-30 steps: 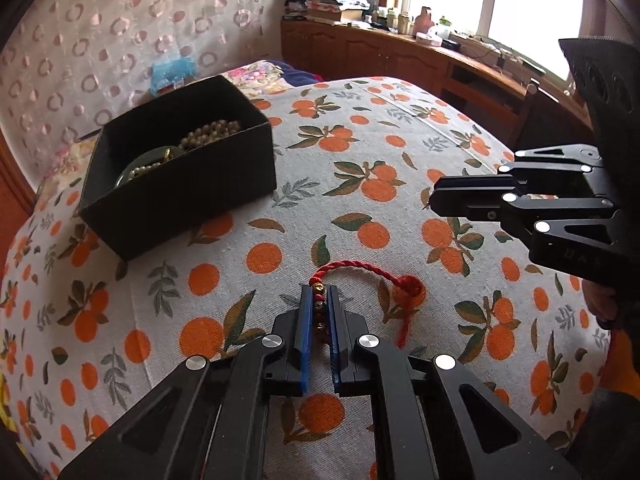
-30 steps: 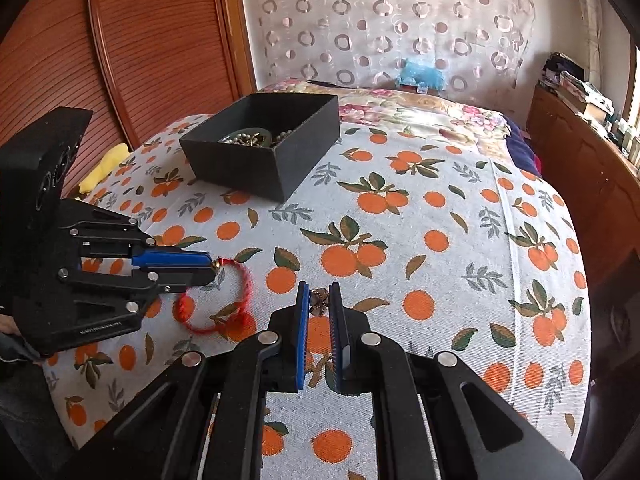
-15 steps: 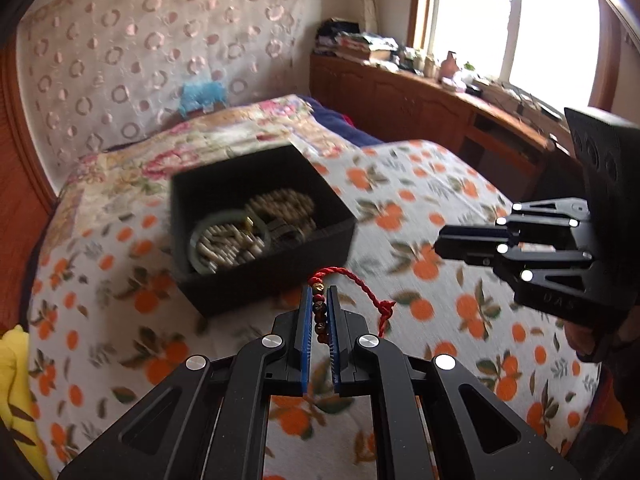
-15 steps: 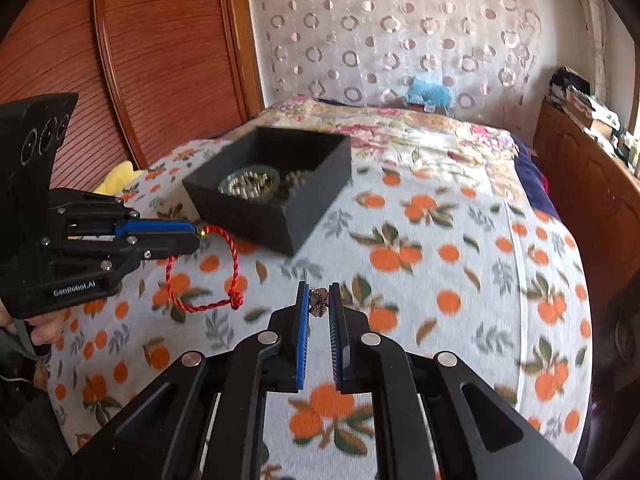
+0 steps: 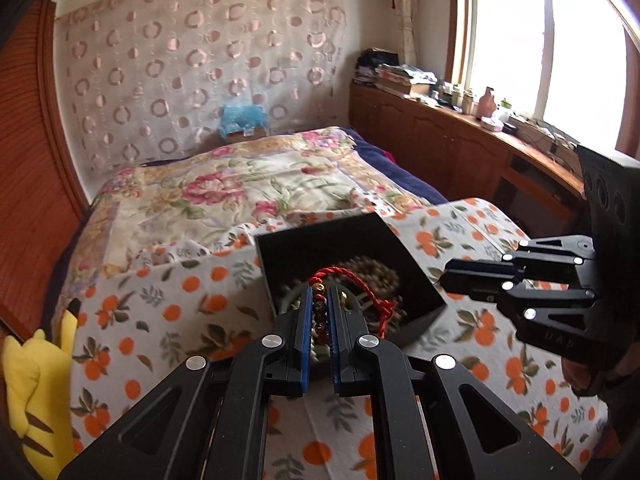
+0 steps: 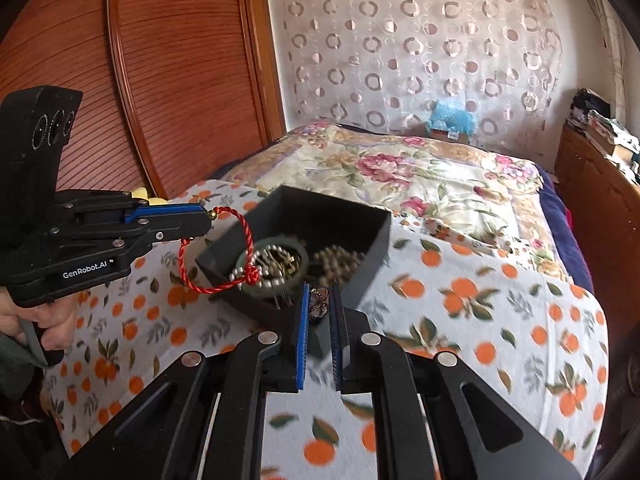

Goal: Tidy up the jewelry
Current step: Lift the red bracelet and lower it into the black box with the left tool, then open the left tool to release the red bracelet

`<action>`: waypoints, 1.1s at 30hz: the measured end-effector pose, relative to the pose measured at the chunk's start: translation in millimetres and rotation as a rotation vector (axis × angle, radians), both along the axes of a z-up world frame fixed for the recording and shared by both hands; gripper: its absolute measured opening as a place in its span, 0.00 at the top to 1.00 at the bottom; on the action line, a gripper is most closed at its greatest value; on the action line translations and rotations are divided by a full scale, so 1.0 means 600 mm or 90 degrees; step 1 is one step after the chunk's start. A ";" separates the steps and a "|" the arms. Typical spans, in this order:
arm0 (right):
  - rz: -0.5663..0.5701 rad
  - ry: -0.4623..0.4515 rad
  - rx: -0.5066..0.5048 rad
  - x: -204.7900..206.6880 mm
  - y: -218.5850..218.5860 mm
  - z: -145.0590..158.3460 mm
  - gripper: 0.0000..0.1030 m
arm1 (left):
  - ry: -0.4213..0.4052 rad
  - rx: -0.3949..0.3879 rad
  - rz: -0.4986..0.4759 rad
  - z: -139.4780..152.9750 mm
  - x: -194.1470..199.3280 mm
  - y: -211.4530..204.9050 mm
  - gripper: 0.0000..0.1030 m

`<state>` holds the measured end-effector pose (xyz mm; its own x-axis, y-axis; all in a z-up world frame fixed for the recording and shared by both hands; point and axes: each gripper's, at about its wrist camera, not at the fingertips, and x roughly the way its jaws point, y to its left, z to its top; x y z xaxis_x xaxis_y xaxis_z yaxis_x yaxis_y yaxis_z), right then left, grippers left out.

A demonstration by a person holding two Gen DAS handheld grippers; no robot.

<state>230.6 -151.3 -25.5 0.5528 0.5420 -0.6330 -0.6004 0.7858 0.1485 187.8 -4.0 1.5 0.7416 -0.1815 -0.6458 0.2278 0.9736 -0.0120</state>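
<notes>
My left gripper point(image 5: 320, 300) is shut on a red cord bracelet point(image 5: 360, 284) with beads. It holds the bracelet in the air at the near edge of the black box point(image 5: 416, 264); the cord loop point(image 6: 224, 286) hangs beside the box's left corner. The black box point(image 6: 372, 240) holds a green bangle point(image 6: 244, 256) and bead strings point(image 6: 336, 260). My right gripper point(image 6: 320, 304) is shut on a small butterfly-shaped ornament point(image 6: 319, 305), just in front of the box's near wall. The right gripper also shows in the left wrist view point(image 5: 446, 278).
The box stands on an orange-print cloth point(image 6: 480, 300) over a bed with a floral quilt point(image 5: 240, 188). A yellow plush toy point(image 5: 36, 380) lies at the left edge. A wooden cabinet point(image 5: 440, 140) with clutter runs along the right under the window.
Both grippers rose and moved toward the box with their pieces. The red bracelet left the cloth and now hangs by the box; the box looms closer in both views.
</notes>
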 end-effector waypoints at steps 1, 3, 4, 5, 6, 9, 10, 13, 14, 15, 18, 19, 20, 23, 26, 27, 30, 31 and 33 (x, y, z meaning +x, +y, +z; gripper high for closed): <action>0.003 0.001 0.000 0.006 0.007 -0.001 0.89 | -0.001 0.001 0.004 0.001 0.005 0.004 0.94; 0.006 0.003 0.000 0.013 0.016 -0.003 0.89 | -0.002 0.000 0.010 0.001 0.013 0.008 0.94; 0.007 0.004 0.000 0.018 0.021 -0.005 0.89 | -0.002 0.001 0.013 0.001 0.016 0.010 0.94; 0.007 0.004 -0.001 0.021 0.025 -0.006 0.89 | -0.002 0.001 0.017 0.001 0.022 0.013 0.94; 0.008 0.003 0.000 0.023 0.027 -0.006 0.89 | -0.003 0.001 0.018 0.000 0.025 0.014 0.94; 0.005 0.003 -0.002 0.027 0.031 -0.009 0.89 | -0.001 -0.003 0.026 -0.001 0.037 0.019 0.94; 0.005 0.002 -0.003 0.028 0.031 -0.009 0.89 | 0.000 -0.005 0.027 -0.002 0.042 0.020 0.94; 0.002 -0.001 -0.003 0.029 0.028 -0.011 0.85 | 0.006 -0.011 0.031 -0.008 0.058 0.024 0.94; 0.000 -0.001 -0.002 0.029 0.027 -0.012 0.80 | 0.007 -0.012 0.032 -0.010 0.062 0.025 0.94; -0.003 0.000 -0.001 0.029 0.025 -0.013 0.78 | 0.008 -0.012 0.034 -0.012 0.068 0.025 0.94; -0.008 0.003 0.007 0.028 0.019 -0.013 0.76 | 0.013 -0.014 0.037 -0.020 0.079 0.025 0.94; -0.010 0.001 0.007 0.026 0.018 -0.012 0.76 | 0.015 -0.015 0.037 -0.022 0.079 0.023 0.94; -0.012 0.000 0.008 0.025 0.016 -0.011 0.76 | 0.016 -0.014 0.038 -0.024 0.083 0.021 0.94; -0.019 0.000 0.011 0.021 0.009 -0.010 0.76 | 0.016 -0.009 0.038 -0.027 0.090 0.015 0.94; -0.027 -0.001 0.013 0.013 0.002 -0.011 0.76 | 0.021 -0.007 0.037 -0.031 0.097 0.009 0.94; -0.028 -0.002 0.014 0.009 0.000 -0.011 0.76 | 0.024 -0.005 0.036 -0.033 0.098 0.006 0.94; -0.034 -0.003 0.015 0.002 -0.007 -0.011 0.76 | 0.028 0.000 0.038 -0.034 0.099 0.000 0.94; -0.036 -0.004 0.015 -0.001 -0.009 -0.011 0.76 | 0.029 0.001 0.039 -0.034 0.096 -0.001 0.93; -0.044 -0.005 0.017 -0.008 -0.018 -0.011 0.76 | 0.029 0.003 0.042 -0.033 0.091 -0.003 0.84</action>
